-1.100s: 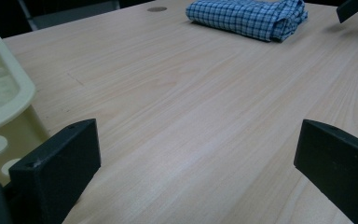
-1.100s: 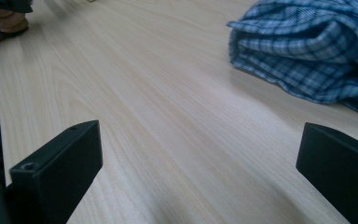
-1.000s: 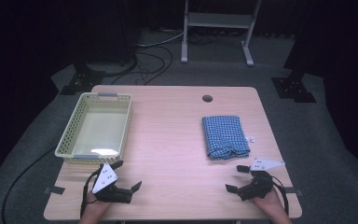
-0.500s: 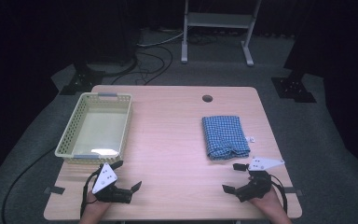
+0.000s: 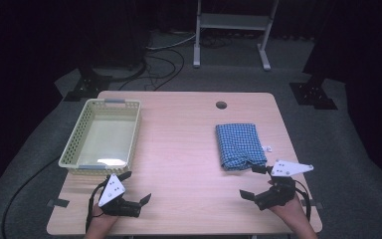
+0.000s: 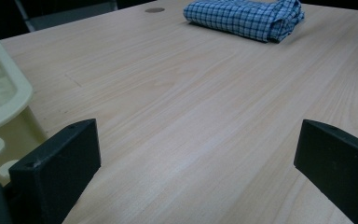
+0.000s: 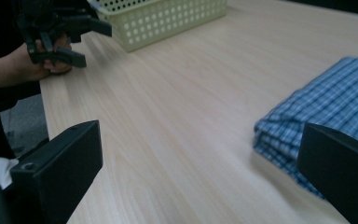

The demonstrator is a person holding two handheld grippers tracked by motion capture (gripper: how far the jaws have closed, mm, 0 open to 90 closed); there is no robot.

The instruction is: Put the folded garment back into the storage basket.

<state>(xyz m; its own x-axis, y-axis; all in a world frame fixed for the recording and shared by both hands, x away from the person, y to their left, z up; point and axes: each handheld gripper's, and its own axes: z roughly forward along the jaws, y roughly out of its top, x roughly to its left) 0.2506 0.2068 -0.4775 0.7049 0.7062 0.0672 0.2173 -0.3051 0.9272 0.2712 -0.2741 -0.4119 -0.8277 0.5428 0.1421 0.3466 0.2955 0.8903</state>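
A folded blue checked cloth (image 5: 240,145) lies on the right half of the wooden table (image 5: 184,149). At the left stands a pale yellow perforated basket (image 5: 79,134) with nothing in it. My left gripper (image 5: 137,186) rests open near the front edge, just in front of the basket's near right corner. My right gripper (image 5: 249,181) is open at the front right, a short way in front of the cloth's near edge. In the left gripper view the cloth (image 6: 247,16) lies far off, beyond the open jaws. In the right gripper view the cloth (image 7: 326,102) sits close to the right jaw, not between the jaws.
A round cable hole (image 5: 221,105) sits near the table's far edge. A small white tag (image 5: 267,148) lies beside the cloth's right side. Behind the table are a metal stand (image 5: 231,30) and floor cables. The right gripper view shows the basket (image 7: 168,18) and the other hand's gripper (image 7: 93,44).
The right gripper has shifted very slightly near the cloth's front edge. The left gripper, cloth and basket have stayed put.
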